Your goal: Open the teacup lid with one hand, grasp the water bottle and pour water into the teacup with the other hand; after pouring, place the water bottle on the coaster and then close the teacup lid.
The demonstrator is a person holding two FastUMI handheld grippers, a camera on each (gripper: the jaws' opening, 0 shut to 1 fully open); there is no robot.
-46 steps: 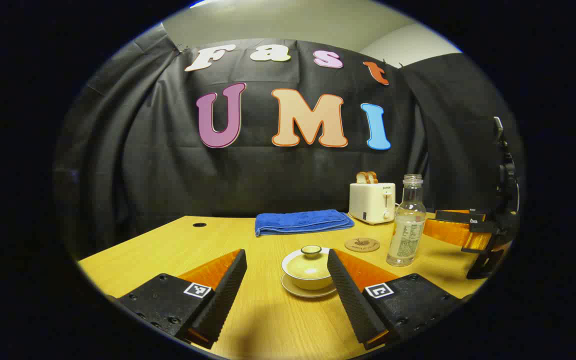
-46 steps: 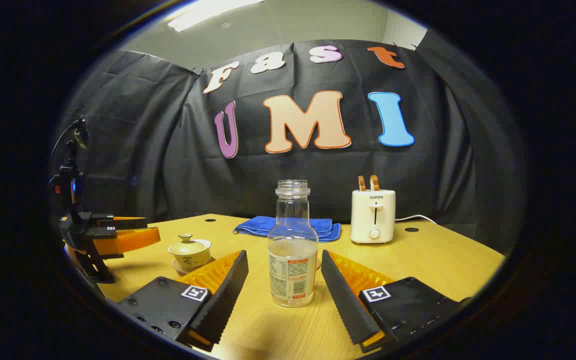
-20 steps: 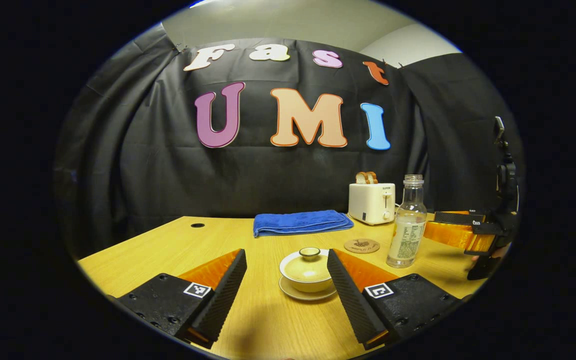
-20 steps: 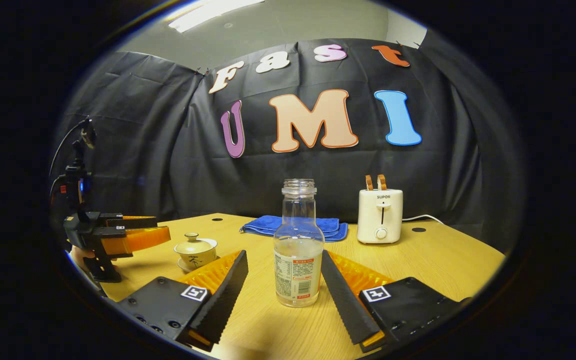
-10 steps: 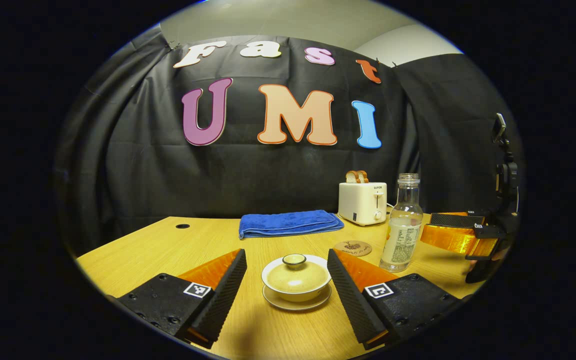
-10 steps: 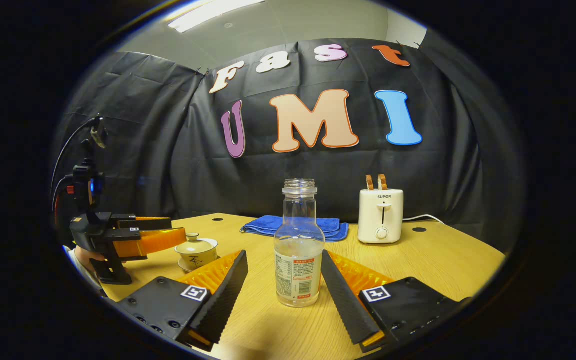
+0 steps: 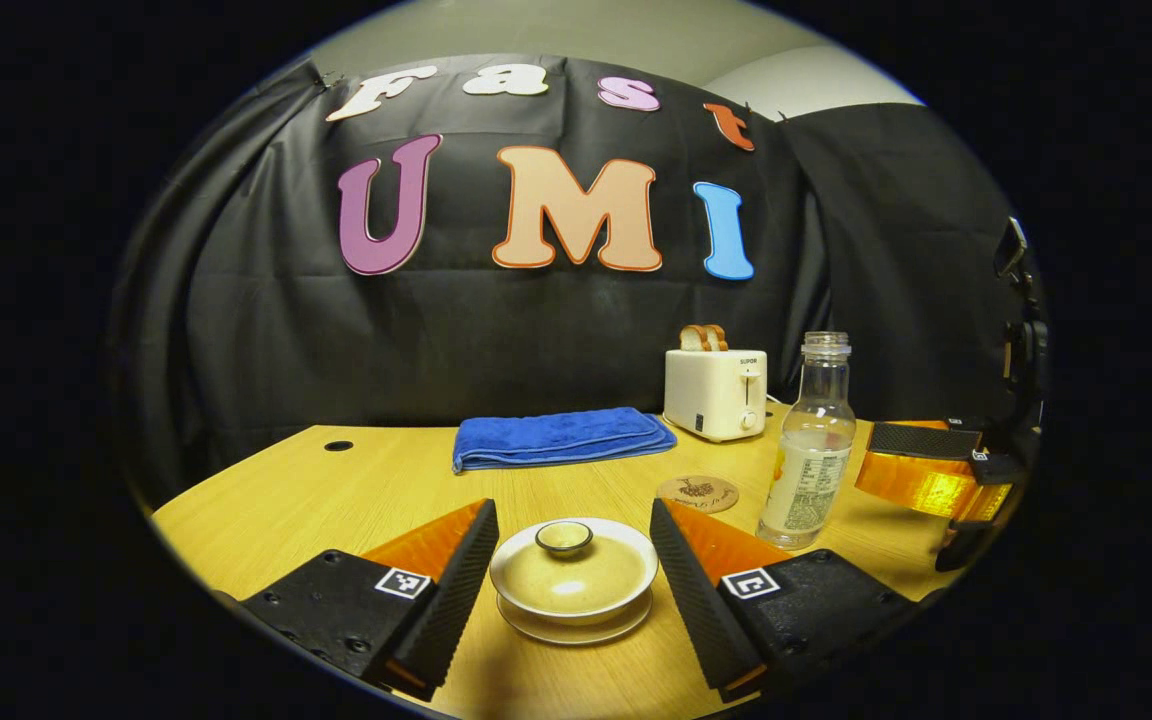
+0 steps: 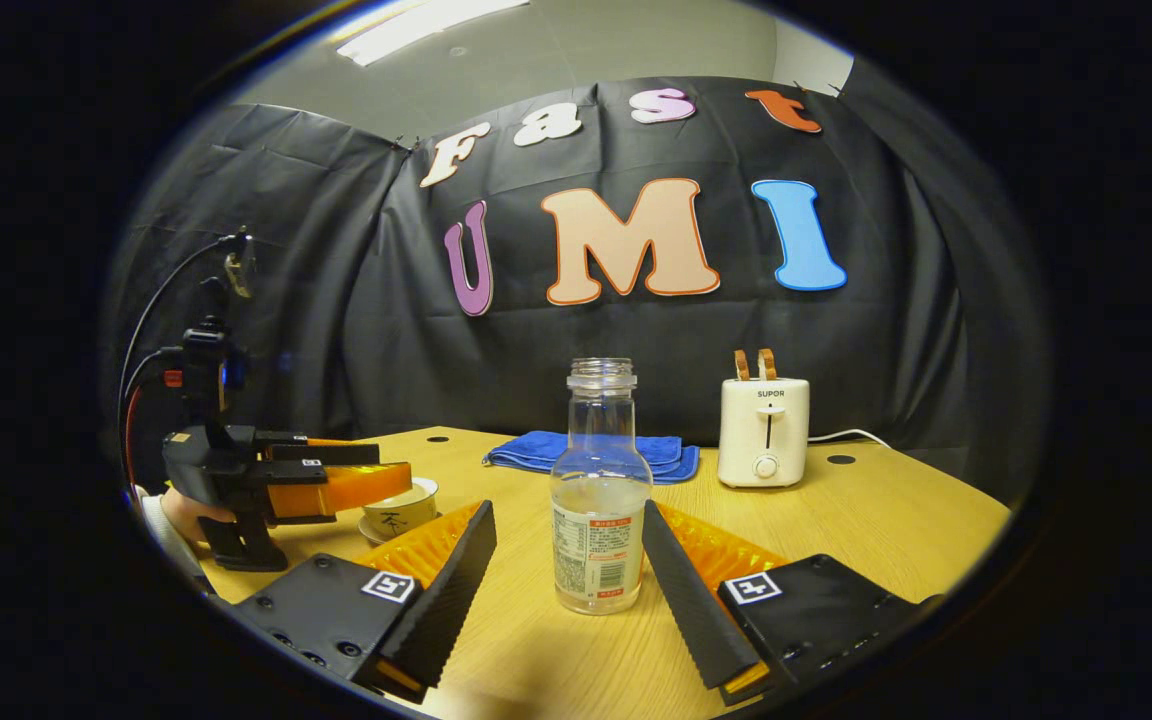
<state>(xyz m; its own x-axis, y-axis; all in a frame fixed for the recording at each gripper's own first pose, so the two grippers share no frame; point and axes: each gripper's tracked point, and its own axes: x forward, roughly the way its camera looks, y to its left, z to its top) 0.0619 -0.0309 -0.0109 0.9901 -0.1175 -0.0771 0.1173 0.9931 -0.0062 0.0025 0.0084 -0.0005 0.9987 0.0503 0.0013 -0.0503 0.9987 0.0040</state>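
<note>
A cream teacup (image 7: 573, 585) with its lid (image 7: 564, 537) on stands on a saucer, between the fingers of my open left gripper (image 7: 572, 560), which touch nothing. The clear water bottle (image 8: 600, 500), uncapped and partly filled, stands upright between the fingers of my open right gripper (image 8: 568, 575), with gaps on both sides. In the left gripper view the bottle (image 7: 808, 450) is at right, the round coaster (image 7: 697, 493) just left of it. In the right gripper view the left gripper (image 8: 356, 480) covers most of the teacup (image 8: 398, 516).
A folded blue towel (image 7: 558, 437) lies at the back of the wooden table (image 7: 336, 490). A white toaster (image 7: 714, 392) with toast stands behind the coaster. A hand (image 8: 184, 518) holds the left gripper at the table's left edge.
My left gripper has moved forward and down, so the teacup now sits between its fingers. My right gripper has crept slightly closer around the bottle. Nothing has been gripped.
</note>
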